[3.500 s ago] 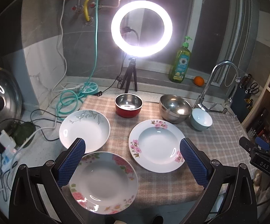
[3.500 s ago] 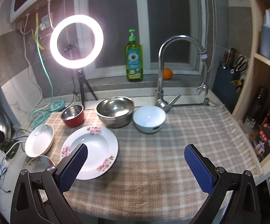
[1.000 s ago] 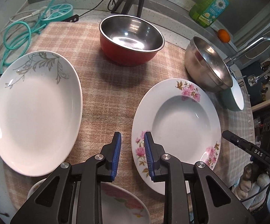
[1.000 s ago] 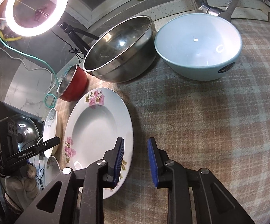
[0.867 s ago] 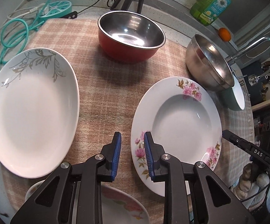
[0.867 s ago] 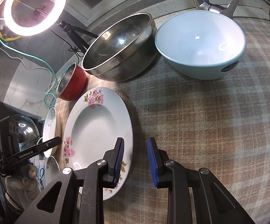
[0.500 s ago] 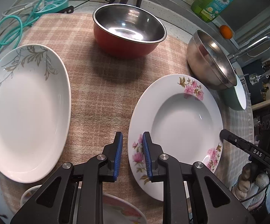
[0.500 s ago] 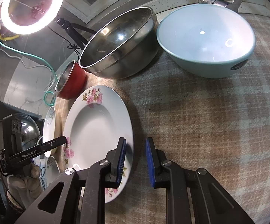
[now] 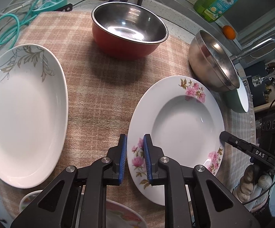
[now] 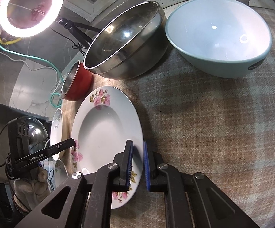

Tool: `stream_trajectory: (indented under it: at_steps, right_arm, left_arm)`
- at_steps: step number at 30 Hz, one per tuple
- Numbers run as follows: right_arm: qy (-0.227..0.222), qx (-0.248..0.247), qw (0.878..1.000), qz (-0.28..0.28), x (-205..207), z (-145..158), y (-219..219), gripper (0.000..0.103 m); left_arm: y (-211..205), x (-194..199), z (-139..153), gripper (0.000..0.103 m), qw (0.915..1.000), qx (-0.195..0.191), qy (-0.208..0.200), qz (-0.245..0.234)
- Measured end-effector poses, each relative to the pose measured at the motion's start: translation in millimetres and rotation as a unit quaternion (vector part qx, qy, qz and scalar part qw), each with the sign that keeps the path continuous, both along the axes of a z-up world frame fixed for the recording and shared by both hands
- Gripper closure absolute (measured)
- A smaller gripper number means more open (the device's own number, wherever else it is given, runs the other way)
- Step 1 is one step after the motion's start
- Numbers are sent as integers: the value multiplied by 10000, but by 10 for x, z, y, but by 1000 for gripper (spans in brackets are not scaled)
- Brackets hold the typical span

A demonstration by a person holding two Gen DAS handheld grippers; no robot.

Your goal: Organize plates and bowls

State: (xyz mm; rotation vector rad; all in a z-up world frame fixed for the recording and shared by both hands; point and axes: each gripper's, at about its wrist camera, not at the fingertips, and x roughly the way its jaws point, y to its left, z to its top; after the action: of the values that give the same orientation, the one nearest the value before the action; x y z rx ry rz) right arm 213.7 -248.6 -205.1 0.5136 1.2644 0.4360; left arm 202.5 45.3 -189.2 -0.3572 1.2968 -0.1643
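Centrally, the pink-flowered plate [image 9: 177, 131] lies on the checked cloth [image 9: 99, 87] over the surface, its rim between the closing jaws of both the left hand-held gripper [image 9: 134, 156] and the right hand-held gripper [image 10: 137, 164], on opposite edges; contact is unclear. Just behind it crowd the steel bowl [image 10: 126, 45], red bowl [image 9: 127, 36] and pale blue bowl [image 10: 219, 38]. Left lies the leaf-patterned plate [image 9: 23, 114], apart.
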Motion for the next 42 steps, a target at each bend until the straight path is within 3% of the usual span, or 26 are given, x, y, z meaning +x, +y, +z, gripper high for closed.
stream_trajectory:
  at_steps: [42]
  right_arm:
    - [284, -53, 9987, -416, -233, 0, -190, 92]
  left_arm:
    - [-185, -201, -4, 87, 9995, -222, 222, -11]
